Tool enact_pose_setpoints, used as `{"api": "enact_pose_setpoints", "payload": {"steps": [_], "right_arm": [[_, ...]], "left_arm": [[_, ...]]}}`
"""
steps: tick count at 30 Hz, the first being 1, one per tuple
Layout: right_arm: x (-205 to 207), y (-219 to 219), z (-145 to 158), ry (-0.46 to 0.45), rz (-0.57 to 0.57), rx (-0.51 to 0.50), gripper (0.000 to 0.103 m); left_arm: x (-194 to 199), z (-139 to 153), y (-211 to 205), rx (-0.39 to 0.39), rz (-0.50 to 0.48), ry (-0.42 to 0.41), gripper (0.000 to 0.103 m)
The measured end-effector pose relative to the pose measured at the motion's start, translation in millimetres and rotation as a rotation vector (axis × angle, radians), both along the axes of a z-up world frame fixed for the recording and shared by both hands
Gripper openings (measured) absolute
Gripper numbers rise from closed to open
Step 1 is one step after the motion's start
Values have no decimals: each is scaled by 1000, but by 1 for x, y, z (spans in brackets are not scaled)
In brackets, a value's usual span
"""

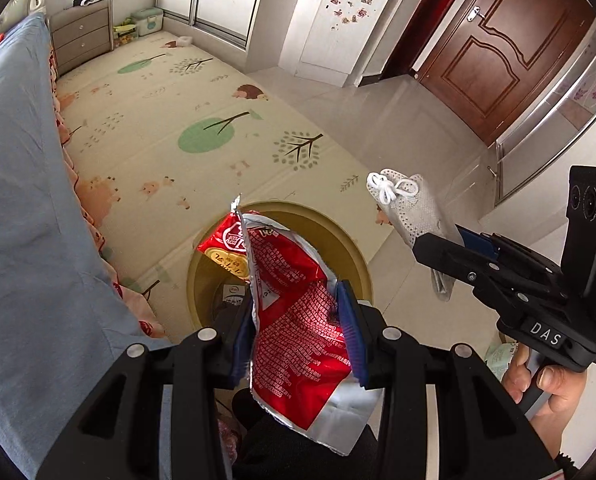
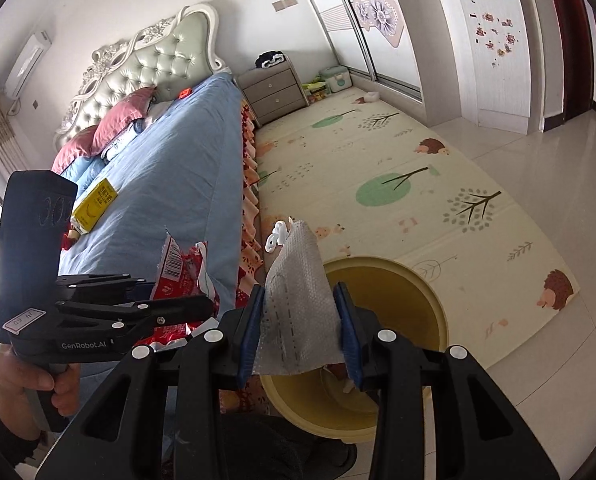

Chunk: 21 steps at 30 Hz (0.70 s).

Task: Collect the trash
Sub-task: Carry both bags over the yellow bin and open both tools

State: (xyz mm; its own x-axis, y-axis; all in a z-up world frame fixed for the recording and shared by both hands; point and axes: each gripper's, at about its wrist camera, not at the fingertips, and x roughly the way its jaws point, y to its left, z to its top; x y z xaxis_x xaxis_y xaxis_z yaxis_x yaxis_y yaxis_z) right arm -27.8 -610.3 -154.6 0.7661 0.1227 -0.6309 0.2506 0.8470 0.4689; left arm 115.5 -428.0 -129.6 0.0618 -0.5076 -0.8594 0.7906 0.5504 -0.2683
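Left wrist view: left gripper pinches one red wrapper; right gripper pinches one face mask, one yellow bin at lower centre.

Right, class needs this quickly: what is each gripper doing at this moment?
Left gripper: closed on the red snack wrapper.
Right gripper: closed on the white face mask.

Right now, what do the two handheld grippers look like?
Both are black plastic frames with silver bolt heads and blue-padded fingers. The right gripper carries a "DAS" label and a block with three round lenses; the left gripper reads "GenRobot.AI" and bears a white sticker. A dark sleeve shows.
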Motion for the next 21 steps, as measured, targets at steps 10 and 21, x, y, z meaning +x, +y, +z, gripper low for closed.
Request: {"api": "enact_pose_setpoints", "payload": {"steps": [10,21], "right_arm": [[5,-15,-20,36,-7,11,36],[21,-24,-42,86,-24,67,73]], "left_arm": [[13,-24,-27,69,-11,35,40],[33,-46,-31,77,35,194,94]]}}
